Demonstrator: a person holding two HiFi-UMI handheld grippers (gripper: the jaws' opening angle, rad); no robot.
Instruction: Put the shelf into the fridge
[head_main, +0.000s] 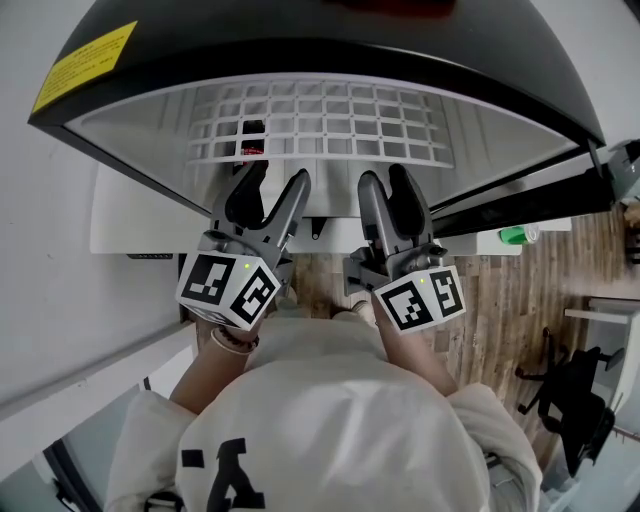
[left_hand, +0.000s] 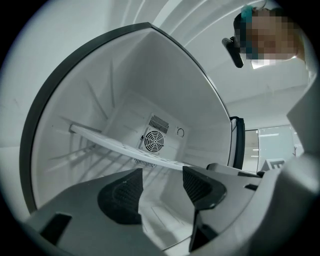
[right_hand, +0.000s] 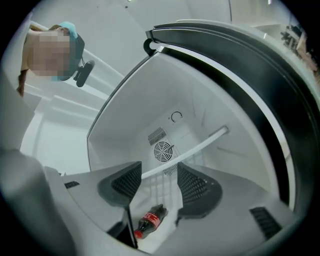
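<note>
The white wire shelf (head_main: 320, 125) lies level inside the open fridge (head_main: 300, 40), a black cabinet with a white lining. My left gripper (head_main: 277, 182) and right gripper (head_main: 385, 178) hover side by side just in front of the shelf's front edge, both open with nothing between their fingers. In the left gripper view the shelf's front bar (left_hand: 115, 145) crosses just beyond the left gripper (left_hand: 162, 182). Seen from the right gripper view, the same bar (right_hand: 200, 145) runs behind the right gripper (right_hand: 157, 180).
A cola bottle (right_hand: 149, 221) lies on the fridge floor below the shelf and shows through the wires (head_main: 252, 140). A round fan (left_hand: 153, 141) sits in the back wall. A green object (head_main: 515, 235) and a black chair (head_main: 570, 390) stand to the right on the wooden floor.
</note>
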